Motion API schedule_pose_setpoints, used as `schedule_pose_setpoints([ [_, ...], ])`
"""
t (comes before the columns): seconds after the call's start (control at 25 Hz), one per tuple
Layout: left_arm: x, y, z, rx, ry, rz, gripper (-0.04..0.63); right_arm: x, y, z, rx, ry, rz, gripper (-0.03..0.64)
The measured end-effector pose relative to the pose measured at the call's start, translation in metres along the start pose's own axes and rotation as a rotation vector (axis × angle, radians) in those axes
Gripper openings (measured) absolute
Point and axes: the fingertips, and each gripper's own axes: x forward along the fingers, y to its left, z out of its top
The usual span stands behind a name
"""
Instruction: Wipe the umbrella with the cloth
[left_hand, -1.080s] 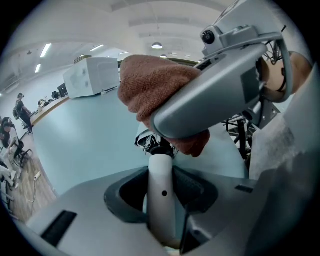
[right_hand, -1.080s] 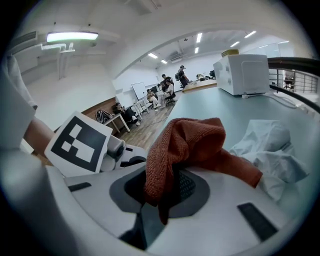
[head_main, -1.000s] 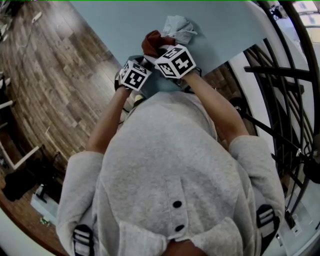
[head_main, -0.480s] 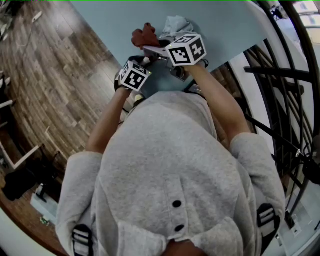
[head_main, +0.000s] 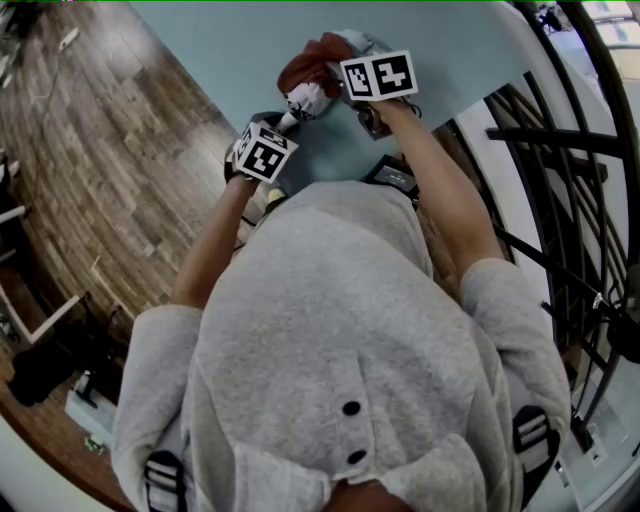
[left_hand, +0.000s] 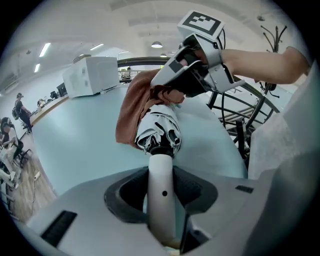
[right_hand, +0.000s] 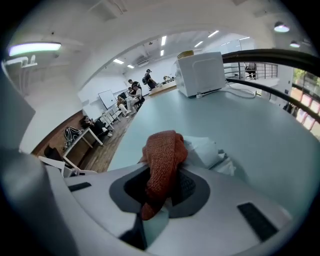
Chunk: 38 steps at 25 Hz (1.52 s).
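Room: open office, pale blue tabletop (head_main: 200, 50).
Umbrella (left_hand: 159, 130): folded, raised over the tabletop's near edge, white handle (left_hand: 161, 172) toward me.
Left hand-held gripper (left_hand: 161, 200): clamped on the handle.
Right hand-held gripper (right_hand: 160, 192): pinching the rust cloth (right_hand: 162, 157), which drapes over the umbrella's far side.
Do well: I'd hold the handle firm, press the cloth flat and stroke along the folds.

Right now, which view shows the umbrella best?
Left gripper view. The folded umbrella has its white handle in the left tool, canopy end-on ahead, the cloth draped over it. Head view shows only a small pale bit of it beneath the cloth. Right gripper view shows the cloth in the right tool, no umbrella.
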Motion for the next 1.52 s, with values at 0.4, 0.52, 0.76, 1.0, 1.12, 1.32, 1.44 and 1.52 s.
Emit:
schedule_pose_setpoints([
  [0.4, 0.000, -0.001, 0.001, 0.003, -0.004, -0.004, 0.156, -0.014, -0.053, 0.019, -0.008, -0.017, -0.160, 0.074],
  [0.52, -0.001, 0.000, 0.001, 0.003, -0.002, -0.002, 0.156, -0.016, -0.061, 0.021, -0.026, -0.009, -0.178, 0.074],
  [0.76, 0.000, -0.001, 0.001, 0.002, 0.000, -0.003, 0.156, -0.031, -0.097, 0.024, -0.080, 0.009, -0.305, 0.074],
  [1.0, 0.000, 0.003, -0.001, 0.012, 0.004, -0.015, 0.156, -0.059, -0.145, -0.011, -0.071, 0.074, -0.453, 0.074],
  [1.12, -0.001, 0.005, 0.000, 0.008, 0.003, -0.027, 0.156, -0.081, -0.159, -0.026, -0.039, 0.057, -0.499, 0.074],
  [1.32, -0.006, -0.001, -0.002, 0.000, -0.025, -0.044, 0.173, -0.131, -0.153, -0.052, 0.009, -0.003, -0.547, 0.074],
  [1.44, -0.017, -0.004, 0.002, -0.014, -0.083, -0.053, 0.196, -0.163, -0.136, -0.058, 0.028, -0.094, -0.566, 0.074],
  [1.52, -0.030, -0.002, 0.009, -0.028, -0.152, -0.051, 0.196, -0.185, -0.120, -0.058, 0.035, -0.161, -0.577, 0.074],
])
